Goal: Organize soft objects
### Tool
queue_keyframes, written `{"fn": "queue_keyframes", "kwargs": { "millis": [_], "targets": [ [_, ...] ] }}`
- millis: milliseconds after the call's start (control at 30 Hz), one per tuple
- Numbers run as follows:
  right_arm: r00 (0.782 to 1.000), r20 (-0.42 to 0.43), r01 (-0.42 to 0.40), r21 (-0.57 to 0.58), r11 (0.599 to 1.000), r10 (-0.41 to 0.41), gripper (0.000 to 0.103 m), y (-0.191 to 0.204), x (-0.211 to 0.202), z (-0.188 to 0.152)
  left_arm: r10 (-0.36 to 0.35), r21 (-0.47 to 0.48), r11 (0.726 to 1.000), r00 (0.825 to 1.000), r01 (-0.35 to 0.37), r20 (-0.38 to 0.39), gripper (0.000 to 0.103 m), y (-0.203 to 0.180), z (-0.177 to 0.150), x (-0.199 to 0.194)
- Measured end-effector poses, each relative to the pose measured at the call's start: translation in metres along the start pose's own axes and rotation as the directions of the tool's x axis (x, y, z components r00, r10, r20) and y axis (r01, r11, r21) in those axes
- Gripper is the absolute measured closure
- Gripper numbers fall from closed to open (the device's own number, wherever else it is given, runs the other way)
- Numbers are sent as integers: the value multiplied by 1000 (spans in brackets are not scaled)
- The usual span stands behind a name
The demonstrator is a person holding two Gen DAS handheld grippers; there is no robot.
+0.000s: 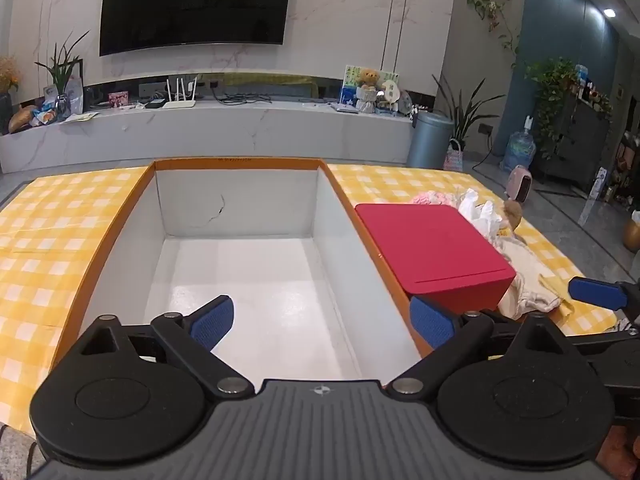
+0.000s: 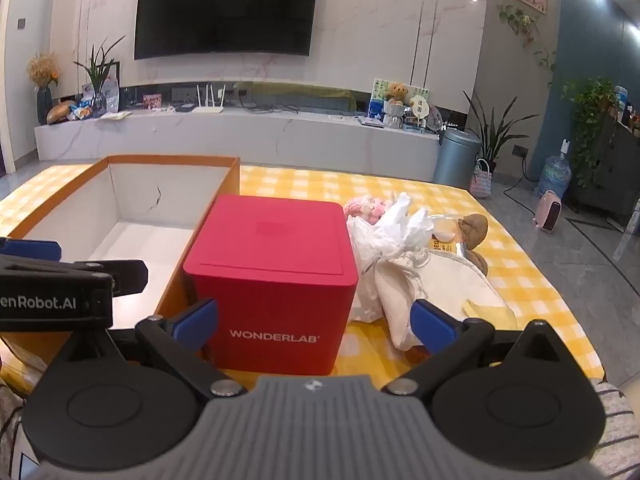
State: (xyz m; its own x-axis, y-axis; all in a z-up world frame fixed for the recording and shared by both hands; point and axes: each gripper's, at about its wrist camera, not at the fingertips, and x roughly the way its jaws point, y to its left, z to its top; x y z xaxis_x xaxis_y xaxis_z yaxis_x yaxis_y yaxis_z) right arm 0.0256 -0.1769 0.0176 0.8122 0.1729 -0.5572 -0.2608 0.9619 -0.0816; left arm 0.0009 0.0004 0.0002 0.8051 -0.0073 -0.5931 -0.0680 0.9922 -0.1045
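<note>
A large orange box (image 1: 120,216) (image 2: 172,280) with a white, empty inside lies on the yellow checked cloth. A red WONDERLAB box (image 1: 436,252) (image 2: 276,280) stands against its right side. Right of the red box sits a heap of soft things: a cream cloth (image 2: 432,284) (image 1: 528,280), white crumpled paper or plastic (image 2: 400,224), a pink fluffy item (image 2: 364,208) and a brown plush piece (image 2: 474,226). My left gripper (image 1: 322,322) hangs open over the orange box's near end, nothing between its fingers. My right gripper (image 2: 316,324) is open, fingers either side of the red box's front, apart from it.
The table (image 2: 540,300) ends close to the right of the soft heap, floor beyond. The left gripper's body (image 2: 52,292) shows at the left of the right wrist view. A TV wall, marble shelf, bin (image 2: 456,158) and plants stand behind.
</note>
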Motion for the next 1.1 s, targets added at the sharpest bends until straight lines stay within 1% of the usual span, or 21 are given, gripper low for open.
{"fn": "queue_keyframes", "kwargs": {
  "millis": [67, 100, 133, 167, 200, 267, 333, 367, 467, 567, 833, 1100],
  "targets": [
    [1000, -3, -10, 2, 1000, 10, 3, 2, 2, 0, 7, 1, 1000, 1000, -7, -3, 0, -1, 1, 2],
    [1000, 7, -11, -4, 1000, 11, 3, 4, 3, 2, 12, 11, 1000, 1000, -12, 16, 0, -1, 2, -1],
    [999, 24, -29, 14, 999, 29, 3, -1, 1, -2, 21, 29, 999, 999, -22, 34, 0, -4, 1, -3],
    [999, 22, -34, 10, 999, 34, 3, -1, 2, -2, 22, 27, 999, 998, -24, 54, 0, -3, -2, -5],
    [999, 21, -38, 7, 999, 38, 3, -1, 2, -1, 30, 31, 999, 998, -32, 58, 0, -5, -3, -4],
    [999, 23, -47, 5, 999, 47, 3, -2, 2, 0, 39, 42, 998, 995, -43, 91, 0, -7, -4, -8],
    [998, 32, -45, 14, 999, 45, 3, -5, 9, -4, 35, 40, 998, 993, -40, 109, 0, -4, -3, -10],
    [998, 41, -40, 6, 999, 40, 3, 1, 5, -3, 31, 41, 999, 993, -35, 112, 0, -3, -2, -12],
    [998, 47, -38, 1, 999, 38, 3, 2, 3, -3, 19, 29, 999, 994, -22, 104, 0, 0, -1, -10],
    [998, 47, -27, -17, 999, 28, 3, 4, 2, -3, 21, 39, 999, 994, -25, 105, 0, -1, -2, -8],
    [999, 38, -22, -35, 999, 23, 3, 3, 2, -2, 5, 16, 1000, 998, -6, 67, 0, -1, -4, -5],
    [999, 34, -28, -35, 999, 29, 3, 2, 3, -2, 12, 11, 1000, 998, -12, 57, 0, 0, -4, -4]
  ]
}}
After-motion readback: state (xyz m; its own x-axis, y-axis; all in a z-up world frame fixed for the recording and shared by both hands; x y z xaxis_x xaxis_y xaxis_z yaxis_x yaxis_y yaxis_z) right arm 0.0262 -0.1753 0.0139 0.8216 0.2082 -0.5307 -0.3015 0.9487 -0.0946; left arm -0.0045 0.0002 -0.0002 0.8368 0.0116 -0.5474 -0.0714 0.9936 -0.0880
